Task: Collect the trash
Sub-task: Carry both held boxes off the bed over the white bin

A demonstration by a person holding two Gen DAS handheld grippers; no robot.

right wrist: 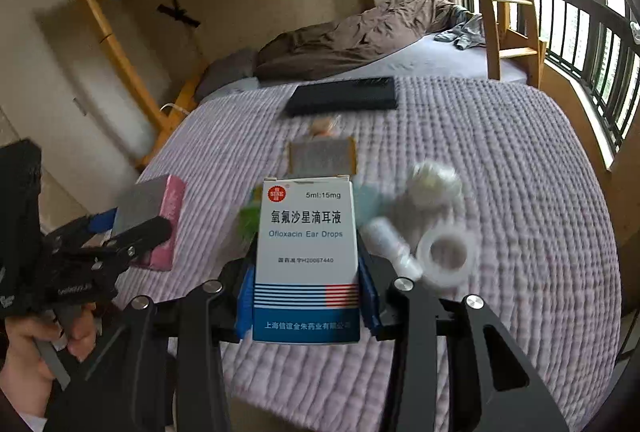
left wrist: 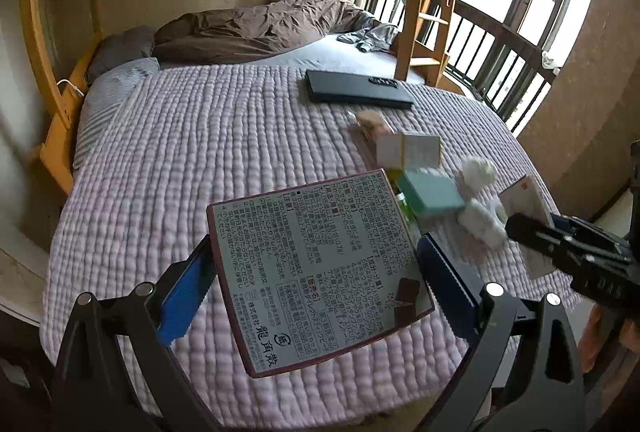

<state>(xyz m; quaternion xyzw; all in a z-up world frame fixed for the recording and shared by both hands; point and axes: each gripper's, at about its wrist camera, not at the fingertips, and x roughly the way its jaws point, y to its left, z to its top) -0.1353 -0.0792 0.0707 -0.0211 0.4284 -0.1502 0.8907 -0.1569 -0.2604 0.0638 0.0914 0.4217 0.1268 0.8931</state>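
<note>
My left gripper [left wrist: 316, 268] is shut on a flat box with a maroon border and printed text [left wrist: 316, 272], held above the quilted bed. My right gripper [right wrist: 306, 272] is shut on a white and blue ear drops box [right wrist: 307, 256]. Loose trash lies on the quilt: a teal box [left wrist: 432, 195], a white carton [left wrist: 408, 149], crumpled tissue [left wrist: 478, 171], a tape roll [right wrist: 448, 254], a small white bottle [right wrist: 390, 240] and a foil packet [right wrist: 322, 157]. The right gripper also shows in the left wrist view [left wrist: 576, 252], and the left one in the right wrist view [right wrist: 120, 232].
A black laptop [left wrist: 356, 89] lies further back on the lilac quilt [left wrist: 200, 159]. A brown duvet [left wrist: 256, 27] is bunched at the far end. A wooden bunk frame and ladder [left wrist: 432, 3] stand at the right, with a balcony railing [right wrist: 592, 43] beyond.
</note>
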